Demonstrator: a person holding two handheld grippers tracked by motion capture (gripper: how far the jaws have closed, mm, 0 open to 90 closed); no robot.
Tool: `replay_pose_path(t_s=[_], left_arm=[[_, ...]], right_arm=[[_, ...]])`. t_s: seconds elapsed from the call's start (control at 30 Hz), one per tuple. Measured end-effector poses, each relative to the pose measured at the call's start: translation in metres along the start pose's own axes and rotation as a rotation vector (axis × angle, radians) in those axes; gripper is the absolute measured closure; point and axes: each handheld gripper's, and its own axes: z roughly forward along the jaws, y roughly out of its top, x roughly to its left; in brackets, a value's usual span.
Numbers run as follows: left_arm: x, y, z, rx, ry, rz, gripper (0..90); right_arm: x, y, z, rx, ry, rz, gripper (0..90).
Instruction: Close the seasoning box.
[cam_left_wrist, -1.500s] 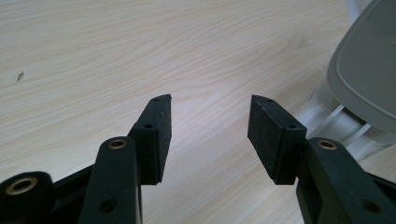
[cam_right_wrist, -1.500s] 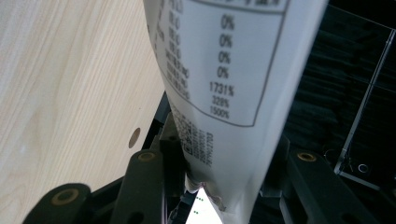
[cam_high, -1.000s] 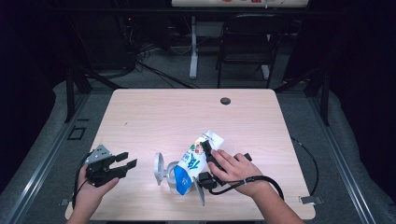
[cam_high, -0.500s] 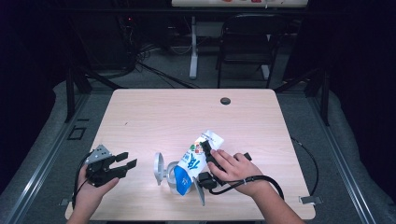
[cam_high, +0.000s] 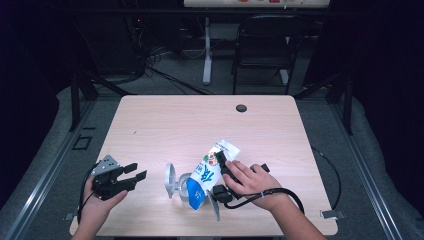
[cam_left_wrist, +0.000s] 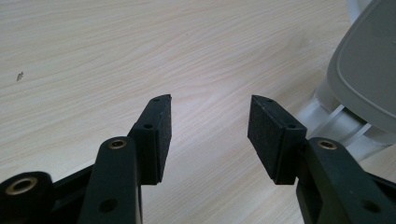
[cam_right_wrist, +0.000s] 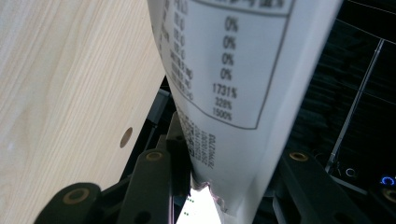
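The right claw (cam_right_wrist: 224, 172), just closing, pinches the white pouch (cam_right_wrist: 238, 70).

Bench (cam_high: 165, 120) surface: the far half is open wood, with one dark round hole (cam_high: 241, 108) near the far edge. Near the front edge, the middle is blocked by a pouch (cam_high: 206, 176) tilted over a grey container (cam_high: 186, 189), with a loose grey lid (cam_high: 170, 180) standing on its left side. The right gripper (cam_high: 223, 176) and hand occupy the space right of the pouch, and a cable (cam_high: 280, 192) loops there. Bare bench lies between the left gripper (cam_high: 131, 180) and the lid; between its fingers (cam_left_wrist: 159, 126), unobstructed wood.
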Motion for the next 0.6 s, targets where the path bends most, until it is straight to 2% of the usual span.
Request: replay_pose_path(t_s=[0.2,0.23,0.33,0.37,0.4,0.5,0.6], left_arm=[[0.0,0.0,-0.0002,-0.001,0.001,0.0,50.3],[0.0,0.0001,-0.0002,-0.001,0.0,0.0,50.3],[-0.0001,0.0,-0.0001,-0.001,0.001,0.0,50.3],[0.0,0.0,-0.0001,0.0,0.001,0.0,50.3],[0.0,0.0,-0.0001,-0.001,0.001,0.0,50.3],[0.0002,0.0,-0.0003,0.0,0.002,0.001,50.3],[0.0002,0.0,-0.0003,0.0,0.003,0.001,50.3]], right_arm=[[0.0001,0.0,0.0002,-0.008,-0.004,0.006,67.7],[-0.0018,0.001,-0.0019,0.018,-0.002,-0.015,67.8],[0.0006,0.0,0.0002,-0.012,-0.007,0.01,68.0],[-0.0014,0.001,-0.0018,0.013,-0.006,-0.011,68.1],[-0.0017,0.0011,-0.002,0.017,-0.003,-0.013,68.1],[0.0005,0.0002,0.0001,-0.009,-0.003,0.013,68.5],[-0.0003,0.0007,-0.0008,0.0,-0.004,0.003,68.9]])
